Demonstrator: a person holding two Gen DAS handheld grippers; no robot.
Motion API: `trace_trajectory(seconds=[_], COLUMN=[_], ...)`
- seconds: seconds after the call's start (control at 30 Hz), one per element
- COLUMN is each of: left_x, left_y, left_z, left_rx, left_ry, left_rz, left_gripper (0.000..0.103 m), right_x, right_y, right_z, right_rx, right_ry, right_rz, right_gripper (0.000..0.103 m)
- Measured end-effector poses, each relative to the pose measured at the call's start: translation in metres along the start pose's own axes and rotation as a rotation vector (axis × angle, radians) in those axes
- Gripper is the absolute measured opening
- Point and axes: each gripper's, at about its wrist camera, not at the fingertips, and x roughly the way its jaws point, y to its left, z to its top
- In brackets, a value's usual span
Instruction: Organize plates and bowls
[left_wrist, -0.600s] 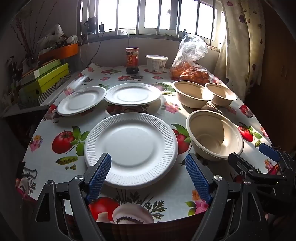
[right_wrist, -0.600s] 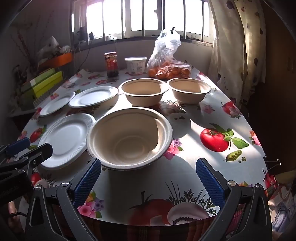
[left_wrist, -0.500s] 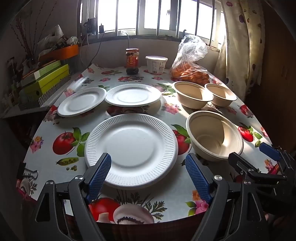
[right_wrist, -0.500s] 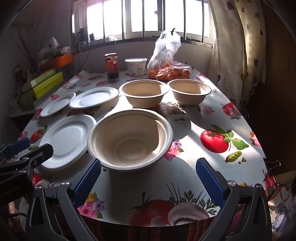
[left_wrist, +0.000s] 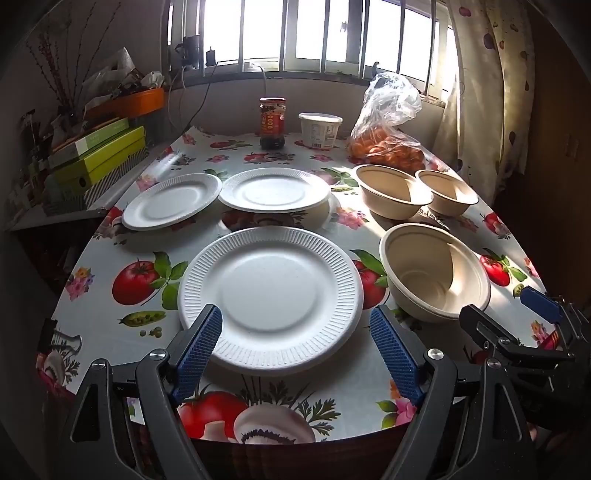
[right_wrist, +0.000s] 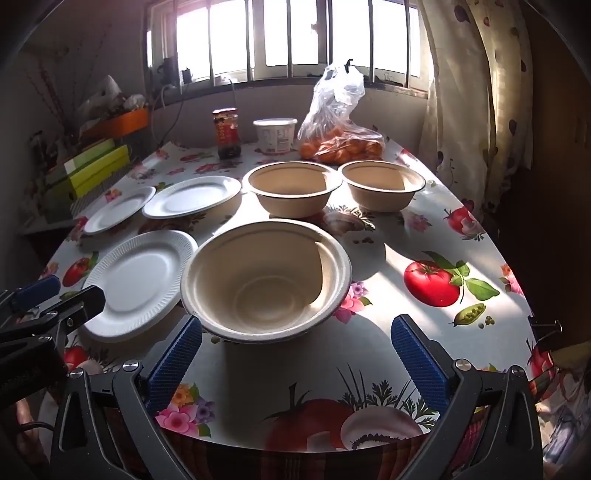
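- Left gripper (left_wrist: 295, 334): fingers wide apart, holding nothing. It hangs low at the bottom of the left view, w/ the near edge of the big ribbed plate (left_wrist: 271, 295) between the blue pads.
- Right gripper (right_wrist: 295, 349): fingers wide apart too, nothing held. The big bowl (right_wrist: 266, 278) sits mid-frame, just above the left pad.
- Change vs. a moment ago: almost none. The plate and bowl look a tiny bit closer in both views; nothing on the table has moved.
- So the job looks barely started: no stack yet, I think.
- Two smooth plates (left_wrist: 275, 190) (left_wrist: 171, 201) sit upper left of center in the left view, rims overlapping.
- Two smaller bowls (right_wrist: 293, 188) (right_wrist: 382, 182) sit side by side above the big bowl in the right view, near each other.
- Back of table: sauce jar (left_wrist: 272, 122), white tub (left_wrist: 319, 129), bag of oranges (left_wrist: 386, 140).
- Next, prob.: pinch a plate rim & a bowl rim, then stack like w/ like.
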Motion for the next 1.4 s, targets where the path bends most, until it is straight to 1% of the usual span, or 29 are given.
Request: trace_trajectory(seconds=[1.4], left_x=[-0.0032], left_y=[0.0085], left_z=[-0.0025], left_rx=[-0.015], left_ry=[-0.006], left_rz=[0.019], left_gripper=[0.083], right_x=[0.0014], right_y=[0.0018], right_z=[-0.0017], right_rx=[-0.001], right_ry=[0.005], right_rz=[0.004], right_gripper=[0.103])
